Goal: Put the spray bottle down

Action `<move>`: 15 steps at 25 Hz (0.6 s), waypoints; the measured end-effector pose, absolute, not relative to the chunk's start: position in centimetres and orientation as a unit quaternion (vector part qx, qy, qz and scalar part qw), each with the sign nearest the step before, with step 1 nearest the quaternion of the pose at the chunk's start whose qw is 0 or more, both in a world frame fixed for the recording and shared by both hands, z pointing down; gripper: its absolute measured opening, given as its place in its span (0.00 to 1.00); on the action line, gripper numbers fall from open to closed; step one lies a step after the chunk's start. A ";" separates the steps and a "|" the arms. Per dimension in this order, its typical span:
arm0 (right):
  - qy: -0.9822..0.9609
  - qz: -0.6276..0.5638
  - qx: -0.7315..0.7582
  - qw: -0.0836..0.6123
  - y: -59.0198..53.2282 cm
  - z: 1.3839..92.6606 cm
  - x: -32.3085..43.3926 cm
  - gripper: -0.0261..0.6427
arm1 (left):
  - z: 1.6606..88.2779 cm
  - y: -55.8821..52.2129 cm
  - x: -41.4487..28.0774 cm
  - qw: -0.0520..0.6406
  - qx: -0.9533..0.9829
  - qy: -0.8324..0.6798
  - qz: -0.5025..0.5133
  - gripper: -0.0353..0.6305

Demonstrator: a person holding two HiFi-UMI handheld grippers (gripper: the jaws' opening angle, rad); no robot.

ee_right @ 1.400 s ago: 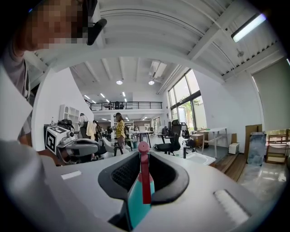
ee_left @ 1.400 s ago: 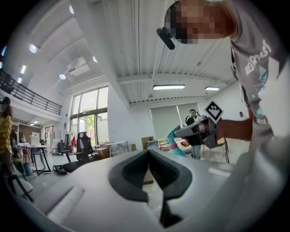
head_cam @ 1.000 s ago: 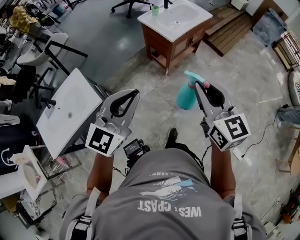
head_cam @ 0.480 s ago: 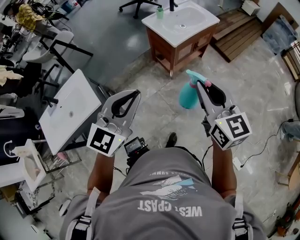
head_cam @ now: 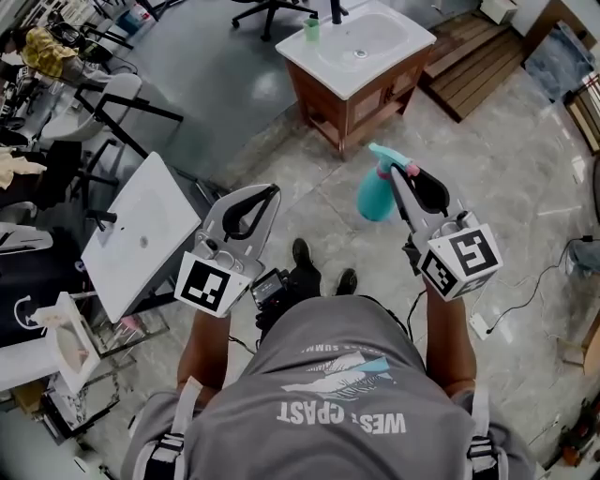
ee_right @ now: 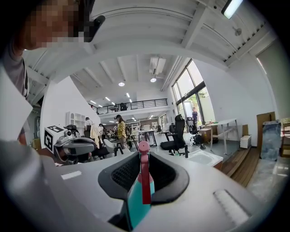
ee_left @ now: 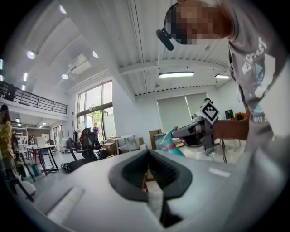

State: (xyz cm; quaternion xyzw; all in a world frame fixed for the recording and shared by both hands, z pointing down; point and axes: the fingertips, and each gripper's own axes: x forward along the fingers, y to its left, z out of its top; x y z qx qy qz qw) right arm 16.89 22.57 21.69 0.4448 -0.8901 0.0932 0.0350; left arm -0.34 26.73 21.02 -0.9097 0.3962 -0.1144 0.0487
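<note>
The teal spray bottle (head_cam: 374,194) with a pink collar and teal trigger head hangs above the floor in the head view, and my right gripper (head_cam: 399,172) is shut on its neck. In the right gripper view the bottle (ee_right: 138,199) fills the space between the jaws, its pink stem rising past the right gripper (ee_right: 144,156). My left gripper (head_cam: 273,190) is held level at the left, shut with nothing in it; its tips meet in its own view (ee_left: 148,154). From there the bottle (ee_left: 174,142) shows off to the right.
A wooden vanity with a white sink (head_cam: 330,64) and a green cup (head_cam: 310,28) stands ahead. A tilted white basin on a stand (head_cam: 141,230) is at the left, wooden pallets (head_cam: 469,52) at the back right, a cable (head_cam: 525,272) on the tiled floor. Chairs stand at far left.
The person has stepped across the floor, one shoe now forward under the grippers. Both grippers were carried along in the same pose, and the bottle stayed in the right one.
</note>
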 end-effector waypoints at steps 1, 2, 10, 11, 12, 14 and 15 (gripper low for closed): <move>-0.889 0.092 0.448 0.038 22.1 21.8 16.8 0.13 | 21.3 26.0 -0.6 0.047 -0.911 0.394 -0.112 0.06; -0.886 0.092 0.452 0.040 21.6 22.0 16.7 0.13 | 21.6 25.3 -0.7 0.046 -0.913 0.391 -0.109 0.06; -0.868 0.083 0.487 0.048 17.6 20.8 15.7 0.13 | 20.3 18.7 -1.8 0.051 -0.929 0.359 -0.080 0.06; -0.866 0.083 0.491 0.047 17.0 20.5 15.5 0.13 | 20.0 17.6 -2.1 0.053 -0.930 0.356 -0.079 0.06; -0.863 0.083 0.495 0.046 16.3 20.3 15.4 0.13 | 19.7 16.7 -2.2 0.057 -0.931 0.352 -0.077 0.06; -0.859 0.085 0.503 0.045 15.1 20.3 15.3 0.14 | 19.3 14.9 -2.3 0.069 -0.935 0.342 -0.071 0.06; -0.856 0.087 0.507 0.045 14.5 20.4 15.3 0.13 | 19.3 14.1 -2.2 0.074 -0.936 0.336 -0.070 0.06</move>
